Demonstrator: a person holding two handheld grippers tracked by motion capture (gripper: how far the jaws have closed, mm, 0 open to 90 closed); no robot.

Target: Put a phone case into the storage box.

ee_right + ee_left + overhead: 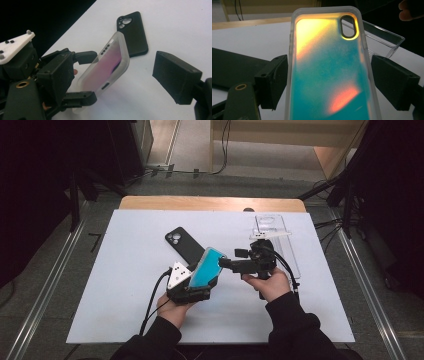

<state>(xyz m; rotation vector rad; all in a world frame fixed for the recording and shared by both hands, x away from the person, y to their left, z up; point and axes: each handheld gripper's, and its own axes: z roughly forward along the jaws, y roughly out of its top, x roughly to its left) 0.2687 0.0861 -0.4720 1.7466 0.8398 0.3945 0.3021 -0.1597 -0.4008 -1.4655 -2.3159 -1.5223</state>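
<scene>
We see three phone cases. On the left, the left hand-held gripper (pixel 197 280) clamps the frosted case (pixel 206 267) by its two long edges and holds it tilted above the white table (pixel 125 295); its back is iridescent, turquoise with yellow and orange, with one oval camera hole. Just behind it, one matte black case (pixel 184 244) lies flat on the table. To the right, the right hand-held gripper (pixel 227 263) stands open with nothing between its jaws, near the frosted case. Farther right lies one clear plastic tray (pixel 280 245), and a transparent case (pixel 270 226) seems to rest at its far end.
</scene>
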